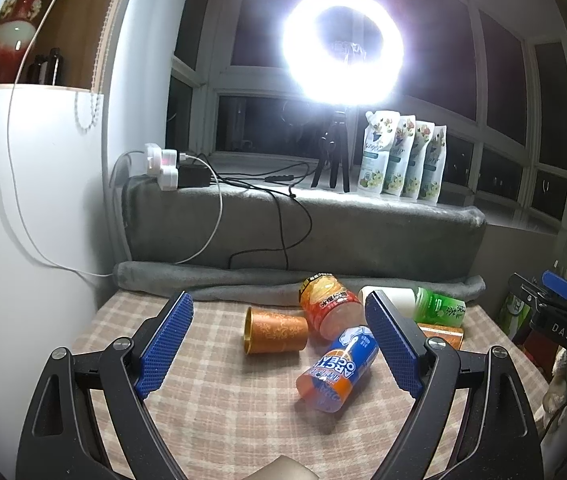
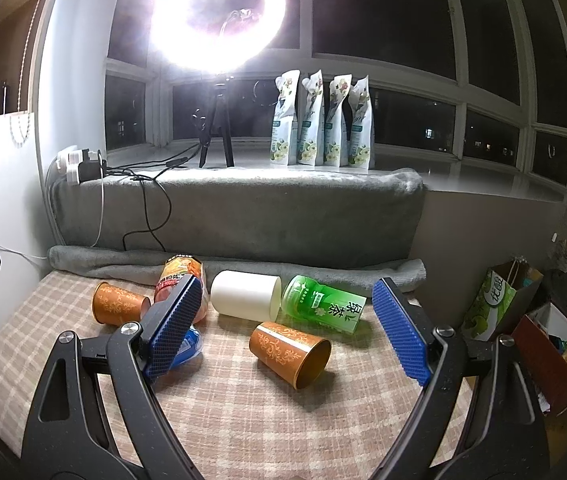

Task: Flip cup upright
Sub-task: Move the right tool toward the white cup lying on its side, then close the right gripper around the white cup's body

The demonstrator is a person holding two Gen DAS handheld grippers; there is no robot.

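Three cups lie on their sides on the checked cloth. One orange patterned cup [image 1: 276, 331] lies at the left, also in the right wrist view [image 2: 120, 304]. A second orange cup [image 2: 290, 354] lies in the middle with its mouth toward me; its edge shows in the left wrist view [image 1: 443, 334]. A white cup [image 2: 245, 294] lies behind it, also in the left wrist view [image 1: 393, 298]. My left gripper [image 1: 279, 346] is open and empty, short of the left orange cup. My right gripper [image 2: 285, 330] is open and empty, with the middle orange cup between its fingers' lines.
Lying bottles: an orange-label one [image 1: 329, 308], a blue Arctic Ocean one [image 1: 339, 370], a green tea one [image 2: 323, 308]. A grey blanket roll [image 2: 235, 266] borders the back. A ring light [image 1: 343, 52], refill pouches [image 2: 323, 120] and cables stand on the sill. Bags and boxes [image 2: 495, 308] stand at the right.
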